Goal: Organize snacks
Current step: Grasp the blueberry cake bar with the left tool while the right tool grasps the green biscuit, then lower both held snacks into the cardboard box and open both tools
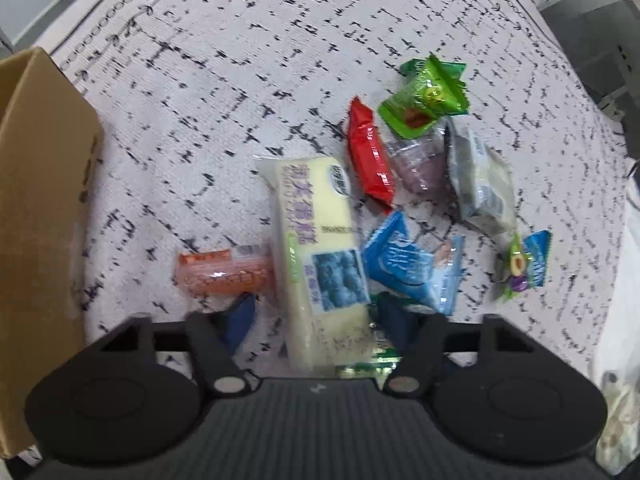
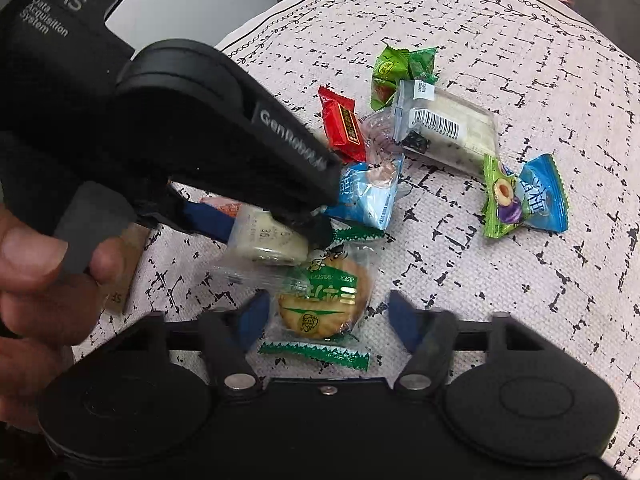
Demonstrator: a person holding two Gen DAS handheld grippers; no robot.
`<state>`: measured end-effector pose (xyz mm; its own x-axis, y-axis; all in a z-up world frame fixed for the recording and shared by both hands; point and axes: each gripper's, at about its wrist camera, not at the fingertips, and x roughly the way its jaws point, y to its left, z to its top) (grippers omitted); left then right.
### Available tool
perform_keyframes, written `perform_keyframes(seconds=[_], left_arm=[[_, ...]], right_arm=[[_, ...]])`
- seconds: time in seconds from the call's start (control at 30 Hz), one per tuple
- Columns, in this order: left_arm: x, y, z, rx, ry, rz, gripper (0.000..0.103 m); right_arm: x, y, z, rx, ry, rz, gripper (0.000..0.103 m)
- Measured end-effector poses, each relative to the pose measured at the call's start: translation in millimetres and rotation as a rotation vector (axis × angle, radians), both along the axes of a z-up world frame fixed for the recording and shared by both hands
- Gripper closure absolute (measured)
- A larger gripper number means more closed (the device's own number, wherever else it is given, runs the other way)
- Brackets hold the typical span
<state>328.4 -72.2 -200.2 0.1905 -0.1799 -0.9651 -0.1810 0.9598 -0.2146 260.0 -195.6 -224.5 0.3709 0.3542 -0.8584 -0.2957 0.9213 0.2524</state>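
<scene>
- The long pale-yellow plastic-wrapped cake bar point(image 1: 320, 256) lies lengthwise between the blue-padded fingers point(image 1: 240, 320) of the left gripper point(image 1: 316, 320); the jaws stand spread on either side of its near end, and whether the pads touch it I cannot tell.
- In the right wrist view that same gripper reaches in from the upper left, angled down toward the tablecloth, its tips around the bar's end point(image 2: 268, 240); a bare hand point(image 2: 44, 280) holds its grip at the left edge.
- The right gripper point(image 2: 326, 320) hovers low with its fingers point(image 2: 254, 318) spread wide, a round biscuit in a clear green-printed wrapper point(image 2: 324, 304) lying between them, apart from both pads.
- An orange translucent snack packet point(image 1: 224, 274) lies just beside the bar, partly tucked under it.
- A blue-and-white crinkled pouch point(image 1: 408, 268) touches the bar's other side.
- Farther off lie a red foil bar point(image 1: 370, 156), a green candy wrapper point(image 1: 428, 96) and a clear-wrapped white cake slice point(image 1: 480, 176), crowded together.
- A small green-and-blue plum candy pair point(image 1: 524, 264) sits apart at the right.
- A brown cardboard box point(image 1: 40, 200) stands at the left on the white black-flecked tablecloth point(image 1: 240, 80).
</scene>
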Motion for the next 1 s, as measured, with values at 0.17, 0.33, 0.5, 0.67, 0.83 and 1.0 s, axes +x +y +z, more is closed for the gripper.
perform_keyframes(seconds=[0.17, 0.33, 0.5, 0.67, 0.83, 1.0], left_arm=[[-1, -3, 3, 0.013, 0.001, -0.021, 0.066], [-5, 4, 20, 0.008, -0.021, -0.027, 0.068], [-15, 11, 51, 0.009, -0.083, -0.041, 0.069], [-20, 18, 89, -0.009, -0.168, -0.040, 0.069], [-30, 28, 122, -0.045, -0.260, -0.016, 0.069], [-48, 46, 150, -0.023, -0.338, -0.015, 0.069]], right_arm=[[-4, -13, 0, 0.061, 0.015, -0.032, 0.072], [-6, -19, 4, 0.092, 0.005, -0.038, 0.077], [-8, -21, 10, 0.108, -0.024, -0.043, 0.081], [-11, -27, 18, 0.131, -0.062, -0.065, 0.082], [-19, -32, 28, 0.140, -0.104, -0.071, 0.083], [-24, -29, 38, 0.158, -0.128, -0.065, 0.083]])
